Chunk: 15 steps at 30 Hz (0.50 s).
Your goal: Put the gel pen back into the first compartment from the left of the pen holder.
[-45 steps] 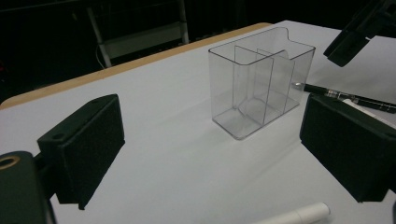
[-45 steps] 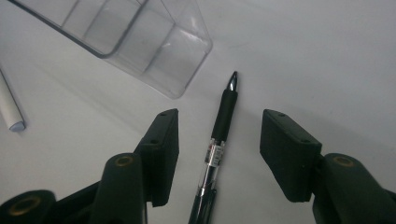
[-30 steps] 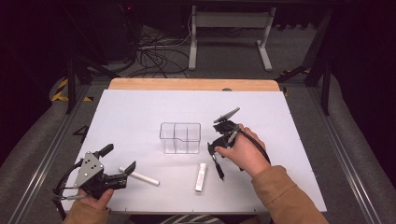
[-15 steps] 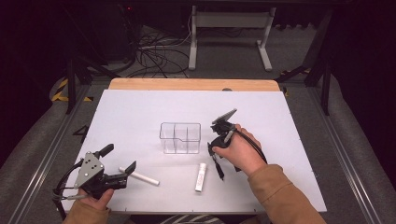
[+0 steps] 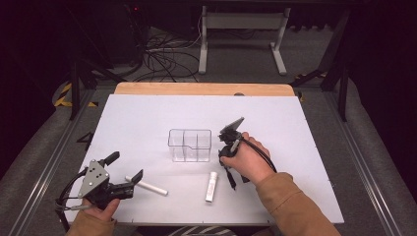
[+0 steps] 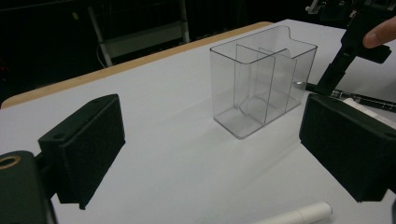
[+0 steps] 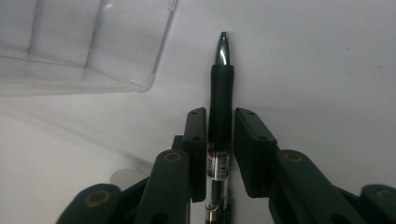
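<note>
A black pen [image 5: 229,178] lies on the white table [image 5: 147,123], just right of a clear divided box [image 5: 189,145]. My right gripper [image 5: 224,159] points down over the pen [image 7: 221,93]. Its jaws have just been closing and stand either side of the pen's barrel with a thin gap, so it is open. A hand holds my left gripper [image 5: 125,167] open at the front left corner, with nothing between its pads [image 6: 88,144]. A white marker [image 5: 146,186] lies just beyond it. From the left gripper view, the box [image 6: 261,84] stands ahead and the right gripper [image 6: 334,74] is behind it.
A second white marker [image 5: 211,186] lies near the front edge, left of the pen. The box [image 7: 84,42] has several empty compartments. A wooden strip [image 5: 201,88] runs along the table's far edge, with cables and a metal stand on the floor beyond.
The right gripper's jaws have narrowed around the black pen while the hand stayed nearly in place. The left gripper has not moved.
</note>
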### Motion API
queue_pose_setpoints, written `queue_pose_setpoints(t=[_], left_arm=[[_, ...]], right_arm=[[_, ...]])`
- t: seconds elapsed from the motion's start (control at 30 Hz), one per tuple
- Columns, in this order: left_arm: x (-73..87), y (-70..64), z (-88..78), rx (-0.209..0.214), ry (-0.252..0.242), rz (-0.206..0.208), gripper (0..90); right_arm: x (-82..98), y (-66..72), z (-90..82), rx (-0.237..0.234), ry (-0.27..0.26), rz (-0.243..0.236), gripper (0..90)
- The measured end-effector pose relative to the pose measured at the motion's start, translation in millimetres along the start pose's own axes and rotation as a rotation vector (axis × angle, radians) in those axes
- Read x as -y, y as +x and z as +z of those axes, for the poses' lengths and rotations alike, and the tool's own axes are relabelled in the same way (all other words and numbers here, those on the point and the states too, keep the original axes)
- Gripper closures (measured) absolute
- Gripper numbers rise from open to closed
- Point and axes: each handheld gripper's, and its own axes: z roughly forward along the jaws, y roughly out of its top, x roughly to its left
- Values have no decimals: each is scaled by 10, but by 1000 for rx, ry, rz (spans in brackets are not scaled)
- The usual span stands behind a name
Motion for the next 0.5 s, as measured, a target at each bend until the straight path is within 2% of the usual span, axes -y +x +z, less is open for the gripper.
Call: queue_pose_setpoints(t=[0.3,0.5], left_arm=[[0,-3,1,3,1,2,75],[1,-2,0,1,-1,-1,75]], right_arm=[[19,43,1,37,-10,9,796],[15,34,1,29,-7,6,799]])
